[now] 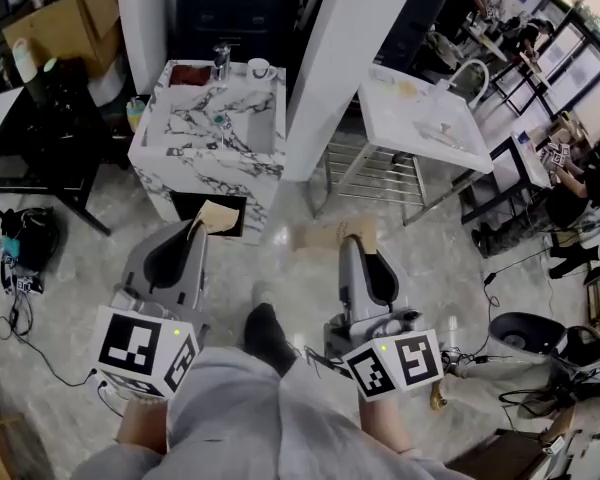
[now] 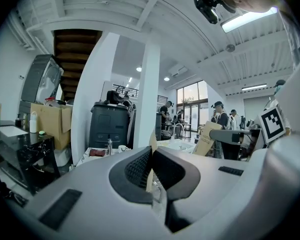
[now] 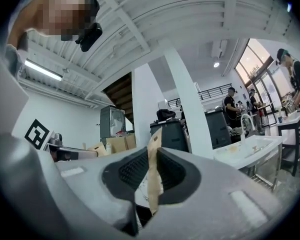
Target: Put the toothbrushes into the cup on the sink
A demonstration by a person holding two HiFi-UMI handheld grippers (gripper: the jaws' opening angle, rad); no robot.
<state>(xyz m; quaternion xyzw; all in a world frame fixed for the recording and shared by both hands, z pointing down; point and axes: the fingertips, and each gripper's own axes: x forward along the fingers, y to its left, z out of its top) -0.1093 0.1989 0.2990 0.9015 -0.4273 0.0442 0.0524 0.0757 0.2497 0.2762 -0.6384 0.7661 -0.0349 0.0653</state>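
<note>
Left gripper (image 1: 192, 236) clamps 1 brown packet (image 1: 217, 216), right gripper (image 1: 358, 246) a second packet (image 3: 153, 174). Neither has reached the cup (image 1: 259, 67), well ahead on the sink (image 1: 170, 150).

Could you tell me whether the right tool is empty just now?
No, the right tool is shut on a flat brown packet.

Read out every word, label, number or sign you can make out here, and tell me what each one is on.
Nothing here reads clearly.
On the right packet, held in the right tongs: a line of dark print, too blurred to read.
On the left packet, in the left tongs: no print shows.
On the left cube and right cube: black-and-white square patterns, no words.
</note>
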